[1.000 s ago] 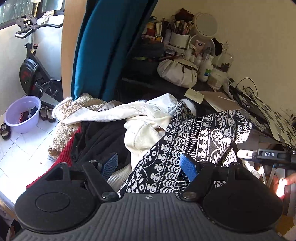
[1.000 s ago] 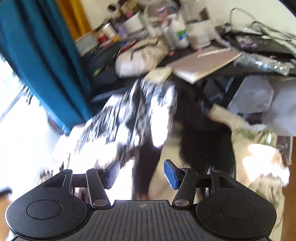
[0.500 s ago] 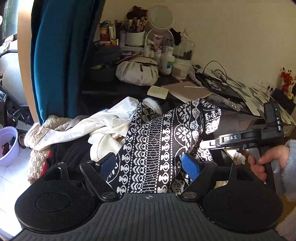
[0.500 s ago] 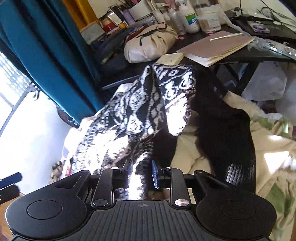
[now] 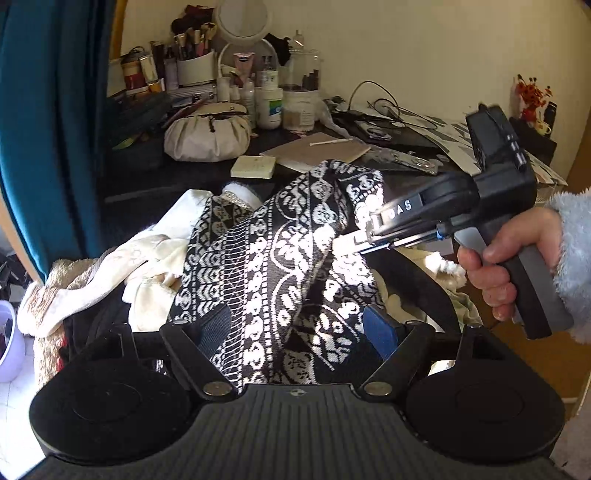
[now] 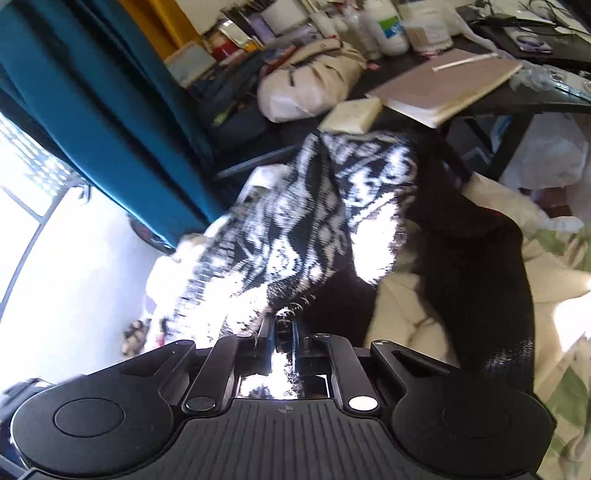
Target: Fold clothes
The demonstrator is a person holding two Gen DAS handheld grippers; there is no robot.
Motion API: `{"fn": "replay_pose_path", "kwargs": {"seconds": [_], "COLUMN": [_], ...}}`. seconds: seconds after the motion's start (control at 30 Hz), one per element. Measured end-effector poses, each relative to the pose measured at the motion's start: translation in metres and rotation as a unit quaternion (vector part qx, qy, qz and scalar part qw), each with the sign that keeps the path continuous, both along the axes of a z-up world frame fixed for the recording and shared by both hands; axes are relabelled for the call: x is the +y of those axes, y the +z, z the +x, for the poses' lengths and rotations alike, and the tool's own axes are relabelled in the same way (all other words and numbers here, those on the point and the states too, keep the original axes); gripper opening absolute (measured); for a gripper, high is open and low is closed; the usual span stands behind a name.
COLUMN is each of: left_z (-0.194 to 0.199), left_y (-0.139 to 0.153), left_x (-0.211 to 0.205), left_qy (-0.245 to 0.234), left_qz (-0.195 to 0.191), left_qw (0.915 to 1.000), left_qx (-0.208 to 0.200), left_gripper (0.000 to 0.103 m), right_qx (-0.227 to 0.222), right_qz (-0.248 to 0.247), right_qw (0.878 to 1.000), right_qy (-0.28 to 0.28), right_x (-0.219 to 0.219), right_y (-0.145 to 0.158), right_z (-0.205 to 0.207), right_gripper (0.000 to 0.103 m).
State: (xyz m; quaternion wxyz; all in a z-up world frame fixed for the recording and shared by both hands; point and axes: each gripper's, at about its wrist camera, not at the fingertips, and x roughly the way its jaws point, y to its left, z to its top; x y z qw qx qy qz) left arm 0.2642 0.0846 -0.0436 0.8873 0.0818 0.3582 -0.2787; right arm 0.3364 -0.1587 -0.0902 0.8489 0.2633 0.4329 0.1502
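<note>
Pinching the patterned garment (image 6: 310, 221), the right tool (image 6: 282, 328) fronts a cluttered desk (image 6: 517, 103); left tool (image 5: 299, 328) gapes.

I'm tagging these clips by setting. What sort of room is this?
Probably a bedroom: a cluttered dressing table with a round mirror and makeup brushes, beside a pile of clothes.

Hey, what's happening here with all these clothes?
A person is sorting laundry with a handheld claw in each hand. The right claw is clamped on an edge of the black-and-white patterned garment, lifting it off the heap of clothes. The left claw is open, its fingers either side of the hanging fabric, gripping nothing yet. No fold made yet.
</note>
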Motion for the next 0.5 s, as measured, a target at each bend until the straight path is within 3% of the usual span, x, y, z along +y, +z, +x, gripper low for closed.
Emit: {"fn": "replay_pose_path", "kwargs": {"seconds": [0.23,0.43,0.5], "left_z": [0.0,0.011,0.014], "left_y": [-0.008,-0.018,-0.019], "left_x": [-0.033,-0.038,-0.029], "left_qy": [-0.033,0.011,0.023], "left_qz": [0.022,0.09,0.091], "left_qw": [0.9992,0.9958,0.9956], "left_qx": [-0.004,-0.012,-0.009], "left_gripper": [0.083,0.083,0.079], "right_qx": [-0.057,-0.094,-0.106], "right_qz": [0.052,0.081,0.089], "right_qw": [0.995,0.983,0.978], "right_qy": [0.067,0.133,0.153], "right_x": [0.018,0.04,0.046], "right_y": [0.048,0.075,0.08], "right_z": [-0.012,-0.018,-0.021], "right_gripper": [0.007,0.007,0.007]}}
